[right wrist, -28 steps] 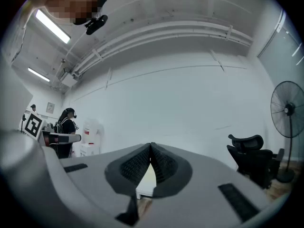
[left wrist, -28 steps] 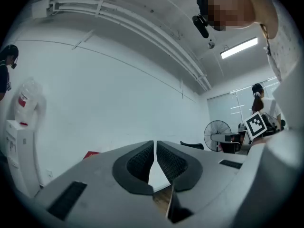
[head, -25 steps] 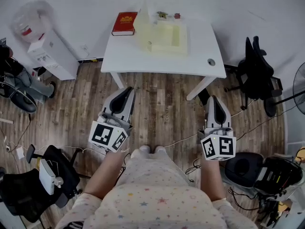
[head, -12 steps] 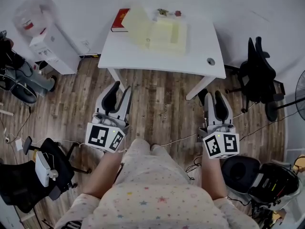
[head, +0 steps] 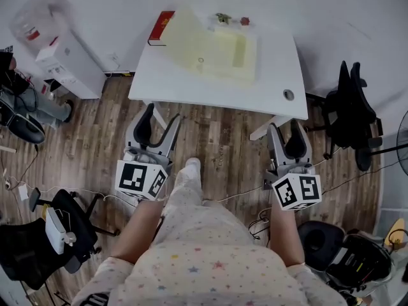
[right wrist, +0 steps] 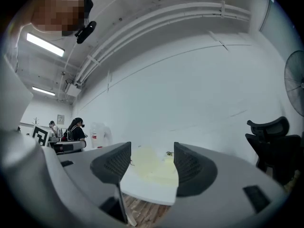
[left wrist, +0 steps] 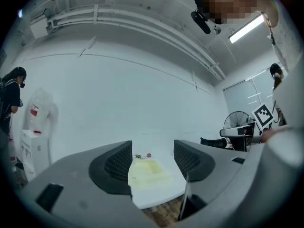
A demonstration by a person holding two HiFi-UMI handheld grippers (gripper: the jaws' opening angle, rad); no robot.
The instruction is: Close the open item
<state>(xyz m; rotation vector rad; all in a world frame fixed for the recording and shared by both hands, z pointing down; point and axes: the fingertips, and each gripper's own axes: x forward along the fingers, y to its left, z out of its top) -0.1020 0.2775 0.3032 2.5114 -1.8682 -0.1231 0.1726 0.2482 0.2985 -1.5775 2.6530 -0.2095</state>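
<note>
A white table (head: 191,88) stands at 12 o'clock against a white wall, on a wood plank floor (head: 217,152); the box (head: 217,53), pale yellow and see-through, lies open on the far half of the table, its lid spread flat toward 10 o'clock of its base; a red book (head: 160,28) lies just beside the lid at the far-left corner; two small items (head: 223,19) sit by the far edge; a round hole (head: 289,95) marks the near-right corner. A black chair (head: 354,116) is at 3 o'clock, a white dispenser (head: 67,62) at 10 o'clock, another black chair (head: 38,247) at 8 o'clock.

The left gripper (head: 159,116) and right gripper (head: 285,131) point at the table from just short of its near edge, well apart from the box; both have their jaws spread wide with nothing between them.

A second ago both pairs of jaws were together; the left jaws have just been opening, and the right ones now stand apart as well; both grippers are closer to the table than before; the feet then stood side by side, and now one foot (head: 190,168) is forward.
</note>
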